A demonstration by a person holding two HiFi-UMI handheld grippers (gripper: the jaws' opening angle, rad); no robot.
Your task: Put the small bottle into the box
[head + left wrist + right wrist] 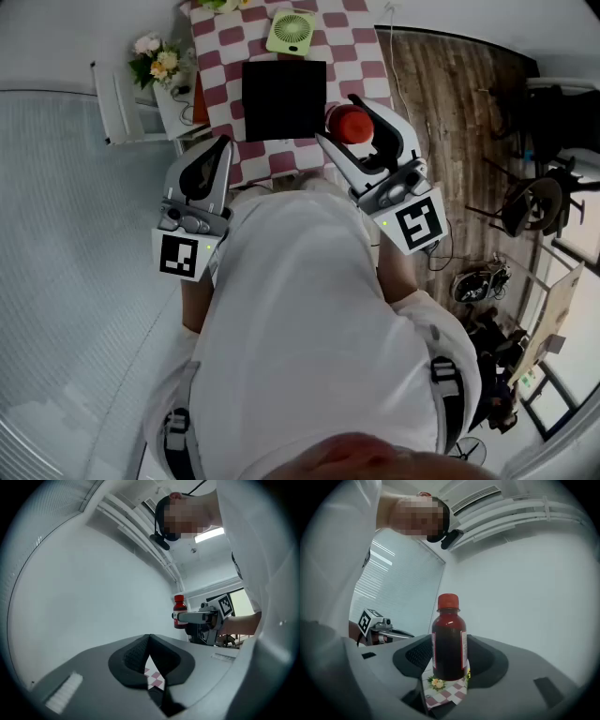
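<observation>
Ahead of the person's white shirt, both forearms were bent at the elbow and raised toward 12 o'clock, each hand carrying one grey tool with a marker cube at its rear. The left tool sat at about 10 o'clock from the person's chest and pointed up along the edge of the pink-and-white checked tabletop. Its jaws were clenched tip to tip with nothing between them, and only a sliver of checked cloth showed through the gap below the tips. The right tool sat at about 1 o'clock, angled inward toward 11 o'clock.

Counted: two tools, one bottle, one box, one fan and one bunch of flowers.

The small dark-red plastic bottle with a red screw cap and white label stood upright between the right tool's jaws. The ribbed pads pressed its two sides, so the tool was grasping it with its jaws set wide. It was lifted clear of the tabletop. From the head view the bottle was just beside the square black box, at about 4 o'clock from the box's centre and outside its rim. The light-green round-grilled fan lay at 12 o'clock beyond the box. The white and yellow flowers stood on a white stand at 10 o'clock from the box, off the tabletop's edge.
</observation>
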